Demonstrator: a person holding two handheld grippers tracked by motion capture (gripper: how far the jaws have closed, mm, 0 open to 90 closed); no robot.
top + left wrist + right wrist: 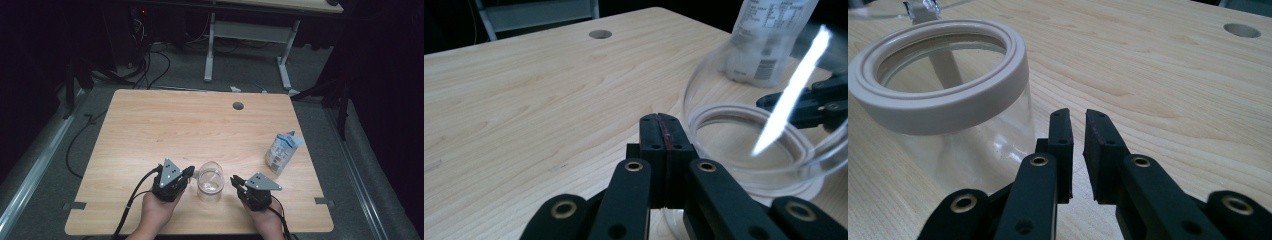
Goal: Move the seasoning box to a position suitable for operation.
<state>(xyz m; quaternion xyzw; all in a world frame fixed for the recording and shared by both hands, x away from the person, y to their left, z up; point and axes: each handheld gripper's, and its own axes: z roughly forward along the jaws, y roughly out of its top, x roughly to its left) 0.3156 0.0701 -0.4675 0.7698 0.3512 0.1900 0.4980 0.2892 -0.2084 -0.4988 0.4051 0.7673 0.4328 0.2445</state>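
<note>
**Glass jar between two grippers near the table's front edge**

The wooden table carries a clear glass jar with a wide white ring around its open mouth and a hinged clear lid tipped back behind it. The jar stands upright between the two grippers, near the person's side of the table.

The left gripper sits just beside the jar's left wall; its jaws are pressed together with nothing between them, and in the left gripper view the jar's rim lies just to the right of the jaw tips. The right gripper is close to the jar's right side; its jaws stand slightly apart and hold nothing, with the jar's glass wall just left of them in the right gripper view.

Beyond the right gripper, well apart from the jar, a white and blue pouch stands upright. A round cable hole lies far ahead of both jaws.
</note>
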